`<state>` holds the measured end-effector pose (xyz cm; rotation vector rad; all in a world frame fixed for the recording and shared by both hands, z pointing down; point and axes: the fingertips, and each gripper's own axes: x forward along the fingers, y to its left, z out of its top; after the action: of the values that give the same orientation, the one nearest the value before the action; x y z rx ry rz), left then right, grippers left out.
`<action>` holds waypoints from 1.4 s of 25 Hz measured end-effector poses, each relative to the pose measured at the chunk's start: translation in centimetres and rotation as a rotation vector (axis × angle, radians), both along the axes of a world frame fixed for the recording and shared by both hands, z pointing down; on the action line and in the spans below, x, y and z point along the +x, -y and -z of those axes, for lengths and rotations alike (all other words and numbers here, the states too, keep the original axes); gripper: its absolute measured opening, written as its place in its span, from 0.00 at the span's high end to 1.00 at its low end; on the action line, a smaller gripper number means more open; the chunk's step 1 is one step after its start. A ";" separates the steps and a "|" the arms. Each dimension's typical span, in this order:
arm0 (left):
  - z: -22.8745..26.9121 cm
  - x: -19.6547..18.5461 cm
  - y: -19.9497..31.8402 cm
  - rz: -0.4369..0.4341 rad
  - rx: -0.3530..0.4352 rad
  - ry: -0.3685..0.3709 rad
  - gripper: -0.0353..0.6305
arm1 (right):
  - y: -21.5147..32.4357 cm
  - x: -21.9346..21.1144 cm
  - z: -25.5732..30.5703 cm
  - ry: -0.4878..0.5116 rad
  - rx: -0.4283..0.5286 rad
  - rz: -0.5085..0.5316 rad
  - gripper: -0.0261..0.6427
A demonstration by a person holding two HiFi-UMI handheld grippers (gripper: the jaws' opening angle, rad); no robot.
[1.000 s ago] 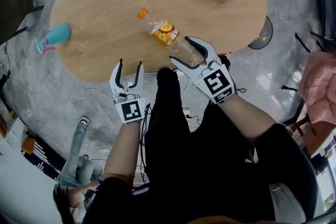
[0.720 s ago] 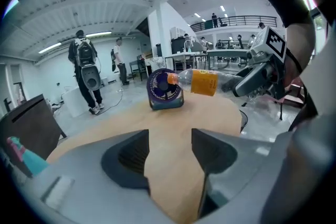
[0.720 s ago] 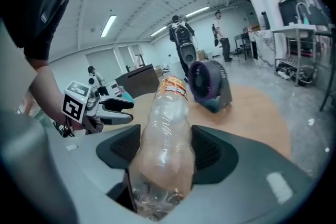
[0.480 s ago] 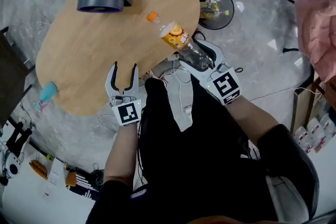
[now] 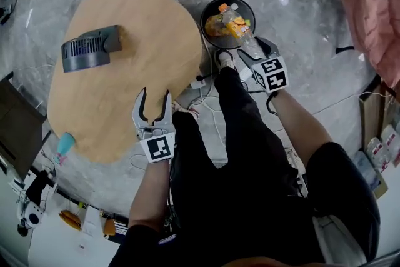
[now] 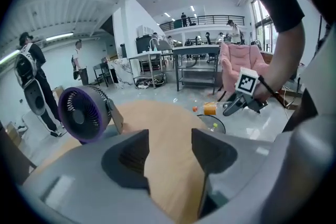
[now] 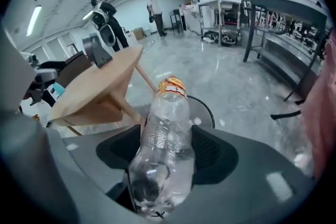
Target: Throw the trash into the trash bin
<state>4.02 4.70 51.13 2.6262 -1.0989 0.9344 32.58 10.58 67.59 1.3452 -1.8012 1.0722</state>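
A clear plastic bottle (image 5: 237, 27) with an orange cap and orange label is held by its base in my right gripper (image 5: 253, 47), which is shut on it. The bottle points neck-first over the round black trash bin (image 5: 204, 25) on the floor, which holds some yellow and orange trash. In the right gripper view the bottle (image 7: 163, 149) fills the gap between the pads, with the bin's rim (image 7: 205, 107) beyond it. My left gripper (image 5: 155, 94) stands open and empty over the wooden table's near edge (image 5: 125, 97). The left gripper view shows the bottle (image 6: 210, 108) above the bin (image 6: 214, 124).
A purple-grey fan (image 5: 87, 50) lies on the oval table, and a light-blue object (image 5: 64, 146) sits at its far-left edge. Cables (image 5: 206, 103) trail on the floor by the table leg. Pink cloth (image 5: 375, 3) hangs at the right. People (image 6: 31, 86) stand in the distance.
The person has turned right. My right gripper has carried the bottle from over the table edge to above the bin. The left gripper stays open by the table's edge.
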 end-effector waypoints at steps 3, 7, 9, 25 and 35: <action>-0.6 0.6 -0.1 -0.004 -0.008 -0.002 0.55 | 0.4 0.5 -5.0 -0.008 -0.123 -0.008 0.47; -1.6 -0.6 0.2 0.039 -0.056 0.019 0.55 | 1.8 0.5 -9.2 -0.012 -0.256 -0.028 0.47; -2.1 -1.8 0.6 0.069 -0.077 0.033 0.55 | 2.1 0.1 -11.0 0.020 -0.346 -0.065 0.47; -2.2 -5.6 0.0 0.112 -0.084 0.042 0.55 | 10.1 -1.1 -10.7 -0.113 -0.225 0.036 0.35; 5.3 -8.0 -1.8 -0.118 0.076 0.075 0.55 | 3.3 -7.3 13.6 0.093 0.324 -0.049 0.42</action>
<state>-3.99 6.51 45.86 2.7646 -1.0253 1.0420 25.32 7.23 54.00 1.5556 -2.0877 0.9072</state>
